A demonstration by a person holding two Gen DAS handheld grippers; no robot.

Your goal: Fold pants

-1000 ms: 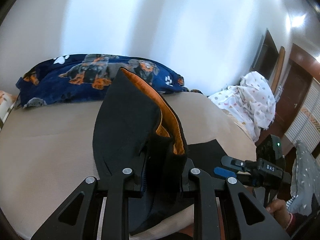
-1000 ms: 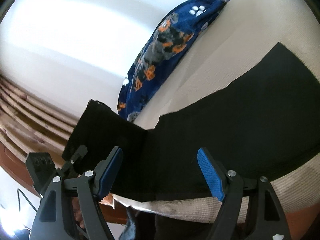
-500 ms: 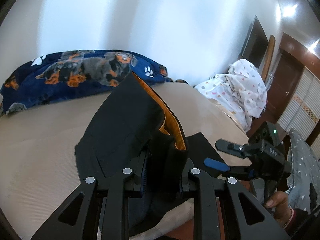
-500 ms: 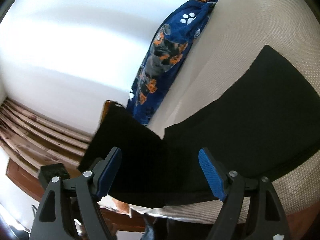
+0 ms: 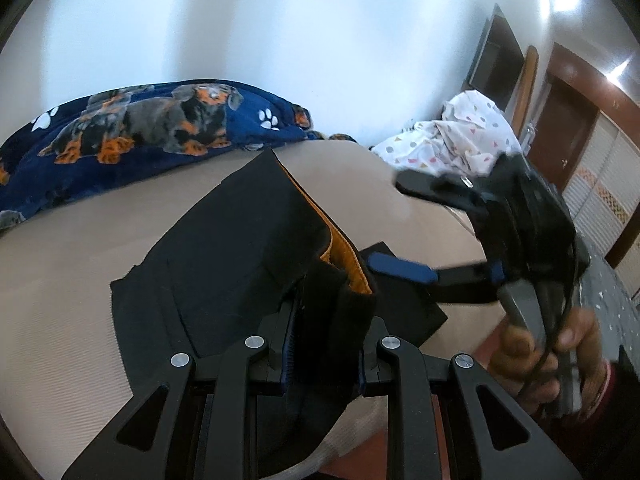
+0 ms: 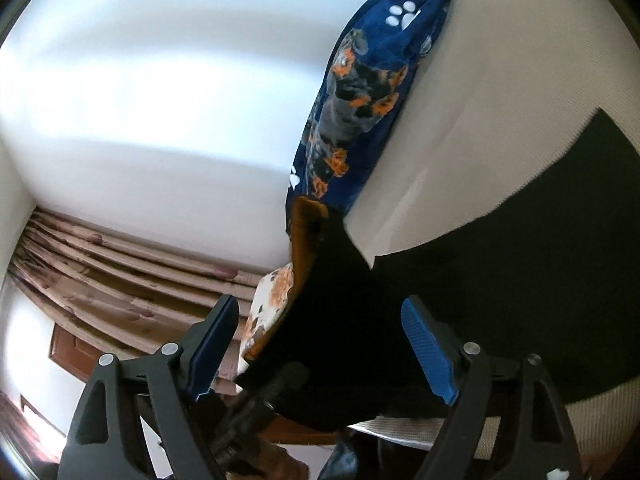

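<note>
The black pants (image 5: 232, 264) with an orange inner waistband (image 5: 344, 256) lie on the beige bed (image 5: 60, 280). My left gripper (image 5: 326, 344) is shut on the bunched waist end and holds it raised off the bed. In the right wrist view the pants (image 6: 520, 272) spread flat to the right, with the lifted end (image 6: 332, 312) standing up between the fingers. My right gripper (image 6: 316, 344) is open and empty, its blue pads apart on either side of that lifted fabric. It shows in the left wrist view (image 5: 404, 236) close to the right of the held waistband.
A blue dog-print blanket (image 5: 132, 136) lies along the bed's far side by the white wall. A white dotted cloth (image 5: 452, 140) is heaped at the far right. A door and cupboards (image 5: 580, 152) stand beyond it. Curtains (image 6: 120, 264) hang to the left.
My right gripper has risen and swung in toward the lifted waist end, still open. My left gripper has kept its grip and lowered the fabric nearer the bed.
</note>
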